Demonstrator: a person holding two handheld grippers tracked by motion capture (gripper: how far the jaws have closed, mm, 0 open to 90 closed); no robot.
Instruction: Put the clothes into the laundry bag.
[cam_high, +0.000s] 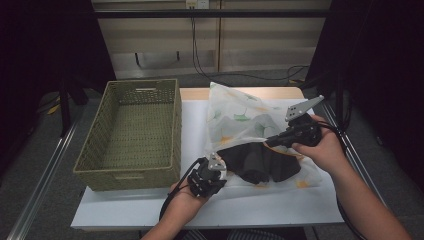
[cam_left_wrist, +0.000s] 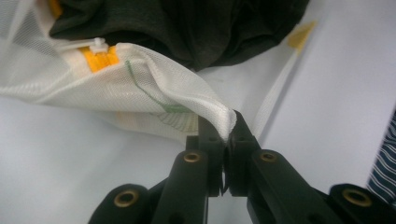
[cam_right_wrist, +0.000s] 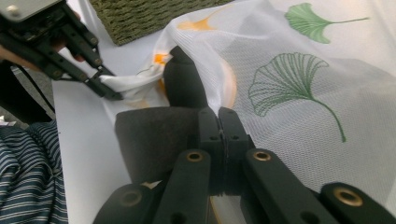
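Standing at the table: person is working a white mesh laundry bag (cam_high: 245, 117) with a gripper in each hand. Bag is lying on the right half of the white table (cam_high: 150, 205), printed with green ginkgo leaves and orange patches, with a dark garment (cam_high: 260, 162) bunched at its open near end and partly spilling out.

Left gripper (cam_high: 216, 167) is sitting at the bag's near-left corner. In the left gripper view its jaws are fully closed, pinching a folded edge of the mesh (cam_left_wrist: 219, 116) between the tips. Orange zipper tape and a white zip pull (cam_left_wrist: 99, 46) are showing on the bag just beyond, dark garment above that.

Right gripper (cam_high: 270, 141) is reaching in from the right, over the bag's mouth, hand wrapped around its body. In the right gripper view (cam_right_wrist: 223, 121) the jaws are pressed together with the mesh running up to the tips; looks like they're clamping the bag's upper layer, but the actual bite is hidden behind the jaws. Dark garment is lying directly beneath them. Left gripper is also showing in that view at upper left (cam_right_wrist: 109, 93), holding its corner of mesh taut.

Woven green basket (cam_high: 135, 135) is standing on the left half of the table, beside the bag and not touching it.
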